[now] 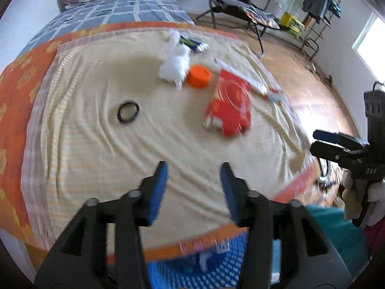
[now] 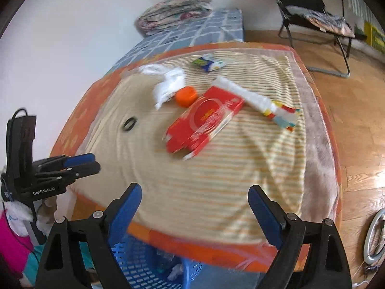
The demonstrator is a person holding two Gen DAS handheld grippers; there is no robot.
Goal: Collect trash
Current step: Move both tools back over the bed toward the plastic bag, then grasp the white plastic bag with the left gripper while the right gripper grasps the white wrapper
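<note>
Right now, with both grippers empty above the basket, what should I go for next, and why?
Probably reach the right gripper forward to the red box: it is the nearest trash on the cloth, lies clear of the other items, and the jaws are open wide. The blue basket sits just below.

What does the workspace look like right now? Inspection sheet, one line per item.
Surface: bed under a striped cream cloth, wrinkled, on an orange floral sheet.
Job's things: red carton, flattened; orange lid; white plastic bag; long white wrapper; small blue-yellow packet; black ring. Blue slotted basket below the near edge, some items inside.
Clutter: folded quilt at the far end.
Grippers: left tool open, empty; right tool open wide, empty; both above the near edge.
Cables: black lead on the left tool's housing.
Surroundings: wood floor, folding lounge chair, ring light on the floor.
</note>
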